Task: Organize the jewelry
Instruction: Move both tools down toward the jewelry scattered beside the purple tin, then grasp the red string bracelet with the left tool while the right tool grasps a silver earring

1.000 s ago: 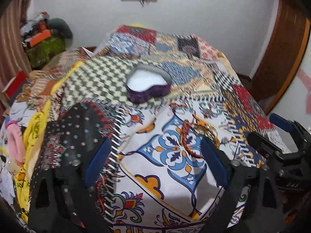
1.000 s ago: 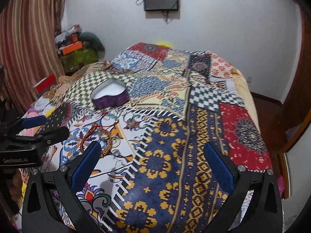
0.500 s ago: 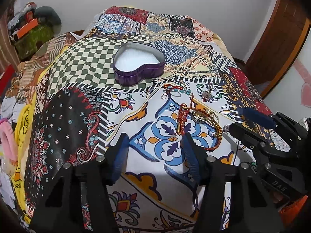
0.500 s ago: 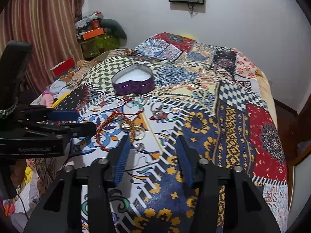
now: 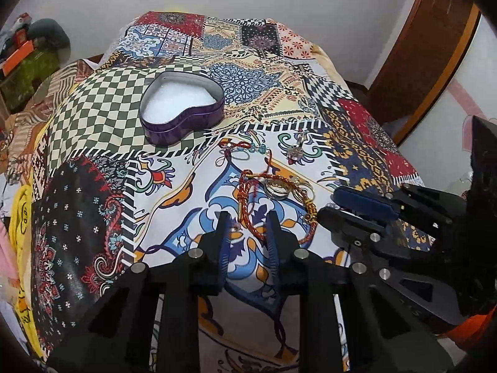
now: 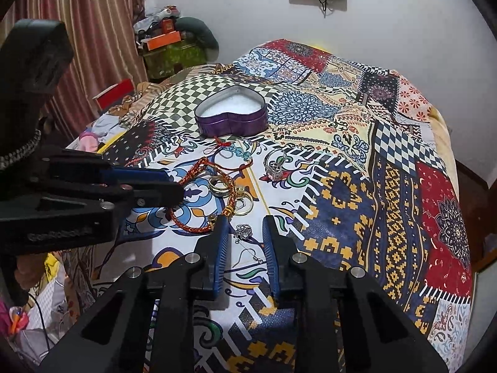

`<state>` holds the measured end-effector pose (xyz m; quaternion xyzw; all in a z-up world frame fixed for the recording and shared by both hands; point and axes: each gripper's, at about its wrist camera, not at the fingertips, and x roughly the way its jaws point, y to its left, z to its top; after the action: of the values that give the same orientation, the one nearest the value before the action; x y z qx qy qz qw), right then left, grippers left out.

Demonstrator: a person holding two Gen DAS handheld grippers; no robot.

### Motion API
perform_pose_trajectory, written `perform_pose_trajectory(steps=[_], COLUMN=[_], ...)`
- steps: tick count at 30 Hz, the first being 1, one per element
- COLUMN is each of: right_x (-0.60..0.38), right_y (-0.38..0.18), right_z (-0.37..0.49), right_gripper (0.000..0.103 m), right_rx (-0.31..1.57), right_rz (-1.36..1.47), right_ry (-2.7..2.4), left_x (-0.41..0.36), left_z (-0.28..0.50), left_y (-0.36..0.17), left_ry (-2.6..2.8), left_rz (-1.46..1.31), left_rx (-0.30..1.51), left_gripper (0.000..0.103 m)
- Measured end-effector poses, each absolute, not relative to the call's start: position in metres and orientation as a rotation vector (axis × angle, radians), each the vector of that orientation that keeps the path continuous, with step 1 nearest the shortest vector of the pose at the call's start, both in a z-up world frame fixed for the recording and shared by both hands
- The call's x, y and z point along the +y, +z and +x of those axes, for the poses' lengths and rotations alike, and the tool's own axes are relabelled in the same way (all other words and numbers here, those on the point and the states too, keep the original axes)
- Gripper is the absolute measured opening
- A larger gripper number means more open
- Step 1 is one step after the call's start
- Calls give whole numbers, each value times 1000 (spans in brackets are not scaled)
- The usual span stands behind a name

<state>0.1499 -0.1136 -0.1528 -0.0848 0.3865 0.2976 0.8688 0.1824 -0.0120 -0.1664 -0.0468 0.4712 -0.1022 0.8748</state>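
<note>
Loose jewelry lies on the patchwork bedspread (image 5: 93, 217). My left gripper (image 5: 247, 220) hovers low over the near end of a red and gold braided bracelet (image 5: 247, 195). Its jaws are closing and the cord lies between them, untouched by the pads. My right gripper (image 6: 245, 223) is closing around a small silver earring (image 6: 243, 231); its pads are clear of it too. Gold rings (image 6: 220, 185) and a silver pendant (image 6: 275, 164) lie further back. Behind them sits an open purple heart-shaped tin (image 5: 183, 130) lined in white. Each gripper shows in the other's view: right gripper (image 5: 329, 203), left gripper (image 6: 174, 185).
A red thread with turquoise beads (image 6: 230, 147) lies just in front of the tin. Striped curtains (image 6: 77, 31) and a heap of boxes (image 6: 174, 49) stand left of the bed. A wooden door (image 5: 428, 62) is on the right. The bed edge drops off near me.
Both grippers have tipped downward and come closer to the jewelry. Their jaws have narrowed from wide open to a small gap, the left over the bracelet and the right over the earring.
</note>
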Motion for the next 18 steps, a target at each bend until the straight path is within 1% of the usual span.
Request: perform_pose_trajectory(steps=[4,6,8,10,11,12,13,15,18], right_x=[-114,-114,-114,-113,-113,-113,-113,-113,-114], right_y=[-154,-154,-155,-155,-155,-155,-155,-154,-150], right_z=[152,154,156,157,157,157,157,157,156], right_gripper=[20,17,12,11,11,10,10,10,10], right_rx=[817,824,831,835,836,836,836,837,833], right_rz=[-167,-159,-153,-151,-151,-153,-152,-146,-138], right_ry=[628,632,634,636,636,635,635,635,630], left_x=[-13,-12,-11,-12,-12,-13,-13,-13,-11], left_z=[186,189,192,192,191,191,191,191,189], left_y=[-168,-170,-173,-174,-174,-174,-175,-174,-171], left_ry=[-208,-208,-204,-199,-194,-183,-174,-168,-172], left_rz=[-108,-116,-126,-130,-123,-110,-97,-92,-96], left_rx=[984,986,985,972,965,957,952,947,944], left_gripper=[22,22,22,21,17,10,8,5,4])
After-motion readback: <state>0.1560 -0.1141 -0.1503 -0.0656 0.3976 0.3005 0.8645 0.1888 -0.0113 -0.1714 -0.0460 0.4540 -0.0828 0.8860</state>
